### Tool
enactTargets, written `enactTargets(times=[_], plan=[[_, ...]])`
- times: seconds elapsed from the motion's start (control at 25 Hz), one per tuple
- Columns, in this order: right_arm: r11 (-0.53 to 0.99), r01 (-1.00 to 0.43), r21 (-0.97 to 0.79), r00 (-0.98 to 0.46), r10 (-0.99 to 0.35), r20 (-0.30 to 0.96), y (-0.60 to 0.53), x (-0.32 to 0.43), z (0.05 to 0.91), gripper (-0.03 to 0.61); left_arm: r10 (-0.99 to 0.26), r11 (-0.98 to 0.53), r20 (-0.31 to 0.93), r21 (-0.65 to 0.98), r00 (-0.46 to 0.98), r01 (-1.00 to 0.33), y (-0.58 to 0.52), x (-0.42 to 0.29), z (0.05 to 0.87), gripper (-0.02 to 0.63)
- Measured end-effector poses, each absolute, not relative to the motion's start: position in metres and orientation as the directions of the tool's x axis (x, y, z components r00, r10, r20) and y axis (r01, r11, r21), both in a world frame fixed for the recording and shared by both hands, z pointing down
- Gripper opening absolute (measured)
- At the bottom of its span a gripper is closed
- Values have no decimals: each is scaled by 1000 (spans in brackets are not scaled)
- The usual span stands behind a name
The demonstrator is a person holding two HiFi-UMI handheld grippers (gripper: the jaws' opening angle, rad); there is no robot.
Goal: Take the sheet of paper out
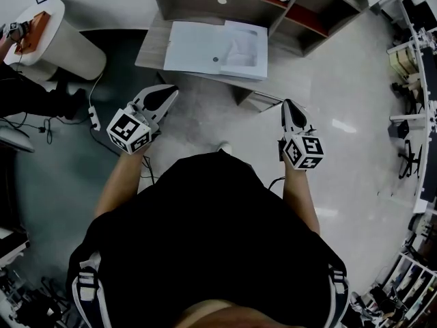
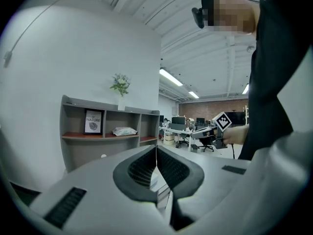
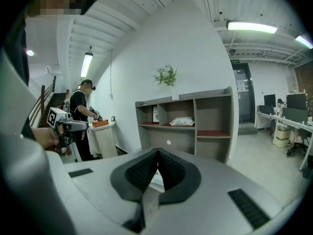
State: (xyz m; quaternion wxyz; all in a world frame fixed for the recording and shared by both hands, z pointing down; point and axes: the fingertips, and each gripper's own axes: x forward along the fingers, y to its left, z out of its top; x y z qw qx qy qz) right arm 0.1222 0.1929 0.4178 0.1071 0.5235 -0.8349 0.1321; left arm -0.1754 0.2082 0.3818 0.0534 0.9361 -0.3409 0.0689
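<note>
- Floor: pale and glossy. The operator stands on it facing the furniture, with both forearms held forward.
- Shelf unit: grey, with open compartments, set against a white wall. A potted plant stands on top. A framed picture stands in the left compartment. A pack of wipes lies in the middle one.
- Desk: low and grey, directly in front of the shelf unit.
- Pedestal: round and white, to the left of the desk. A second person stands at it.
- Folder: white, lying flat on the desk and covering much of its top.
- Sheet of paper: lies on the right half of the folder. It appears to sit under a clear sleeve, but the head view is too coarse to confirm this.
- Left tongs: held short of the desk's near edge, well apart from the folder, with the tips aimed towards it. The jaws are together, the ribbed pads meet along one line, and nothing is between them.
- Right tongs: held level with the left tongs, near the desk's right front corner and clear of the folder. The jaws are together and nothing is gripped.
- Marker cubes: one sits at the rear of each tool, left and right, just ahead of the operator's hands.
</note>
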Motion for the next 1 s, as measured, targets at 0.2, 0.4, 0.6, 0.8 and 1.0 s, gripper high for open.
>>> enactTargets(times=[0.2,0.4,0.6,0.8,1.0], plan=[[436,-892,-119,-450,-833,322,174,137,424,14,-636,-752,182,68,750,-655,194,-154,386,25],[460,-878,-134,-478,-819,317,156,147,422,14,-657,-726,218,77,722,-684,182,-143,389,25],[491,-860,-138,-508,-804,310,137,155,418,14,-669,-711,219,89,710,-698,171,-132,389,25],[517,-847,-127,-529,-793,303,123,159,415,14,-679,-703,209,93,704,-705,164,-122,389,25],[520,-844,-129,-534,-792,296,113,166,415,14,-687,-692,204,108,697,-714,154,-118,394,25]])
